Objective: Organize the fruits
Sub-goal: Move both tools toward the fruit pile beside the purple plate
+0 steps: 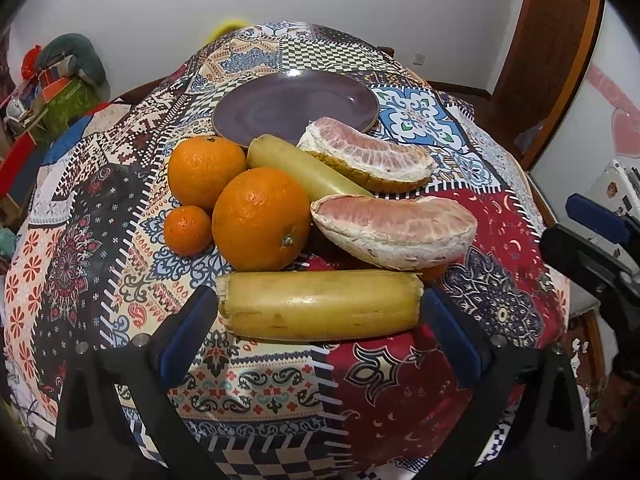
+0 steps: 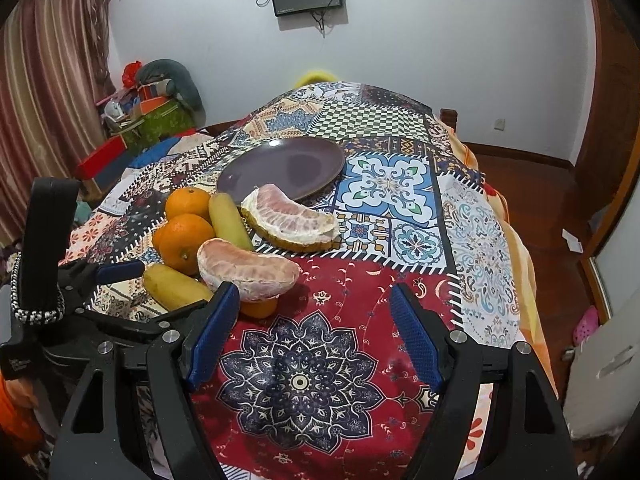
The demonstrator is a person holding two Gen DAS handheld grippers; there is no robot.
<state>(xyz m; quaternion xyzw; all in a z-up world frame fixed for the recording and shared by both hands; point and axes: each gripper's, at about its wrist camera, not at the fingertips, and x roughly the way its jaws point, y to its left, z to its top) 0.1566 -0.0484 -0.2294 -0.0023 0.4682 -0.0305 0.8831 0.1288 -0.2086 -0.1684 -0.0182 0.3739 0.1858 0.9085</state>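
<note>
Evidently at the first pick, the left gripper point(image 1: 320, 306) brackets the near yellow fruit point(image 1: 320, 306) with wide fingers touching its ends, needing only closure and a lift to the far purple plate point(image 1: 344, 92), while the right gripper point(image 2: 314, 336) waits wide and empty.

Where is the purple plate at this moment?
The purple plate lies empty on the patchwork tablecloth at the far side of the fruit pile, just behind the farther pomelo piece and the farther orange in both wrist views.

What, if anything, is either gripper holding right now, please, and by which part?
Nothing: the left gripper straddles the near sugarcane piece with open jaws; the right gripper is open.
</note>
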